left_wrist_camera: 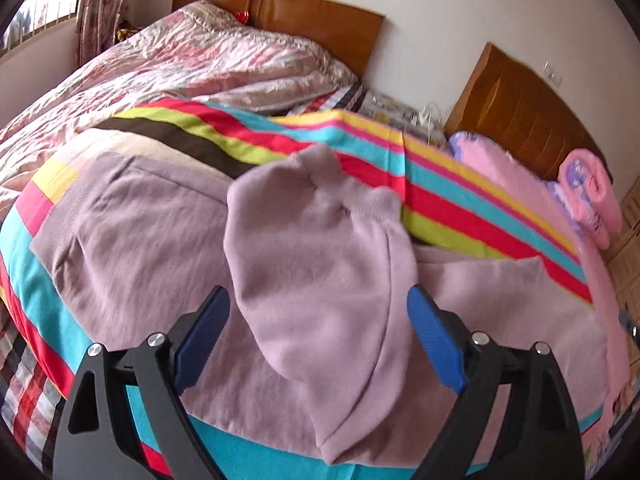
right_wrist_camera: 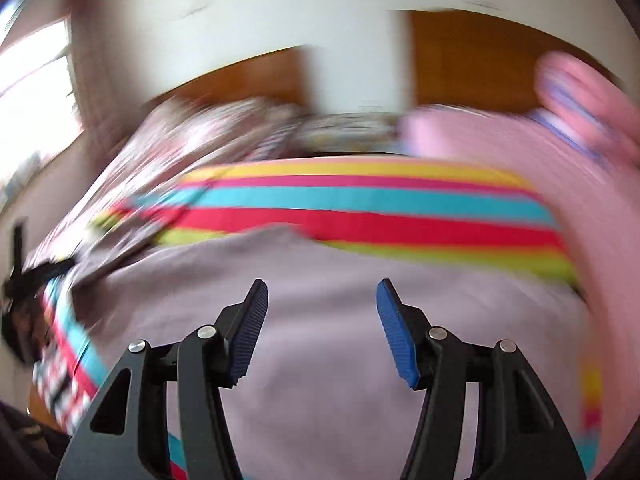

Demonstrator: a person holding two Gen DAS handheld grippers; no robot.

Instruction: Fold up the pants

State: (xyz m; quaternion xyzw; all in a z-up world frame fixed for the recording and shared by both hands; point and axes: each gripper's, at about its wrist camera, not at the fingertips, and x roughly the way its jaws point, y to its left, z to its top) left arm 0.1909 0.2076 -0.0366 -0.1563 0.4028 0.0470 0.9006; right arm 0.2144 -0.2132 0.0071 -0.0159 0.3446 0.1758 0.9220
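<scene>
Mauve sweatpants [left_wrist_camera: 168, 236] lie spread on a striped bedsheet [left_wrist_camera: 460, 196]. One leg [left_wrist_camera: 320, 264] is folded over the rest, its ribbed cuff [left_wrist_camera: 368, 200] pointing toward the headboard. My left gripper [left_wrist_camera: 318, 304] is open, its blue pads [left_wrist_camera: 436, 344] on either side of the folded leg, holding nothing. In the blurred right wrist view the same pants [right_wrist_camera: 320, 380] fill the lower half. My right gripper [right_wrist_camera: 320, 292] is open above them and empty.
A pink crumpled quilt [left_wrist_camera: 180, 64] lies at the back left by a wooden headboard [left_wrist_camera: 320, 24]. A pink blanket [left_wrist_camera: 504, 172] and a rolled pink towel [left_wrist_camera: 588, 196] lie at the right. A second wooden headboard [left_wrist_camera: 520, 108] stands behind them.
</scene>
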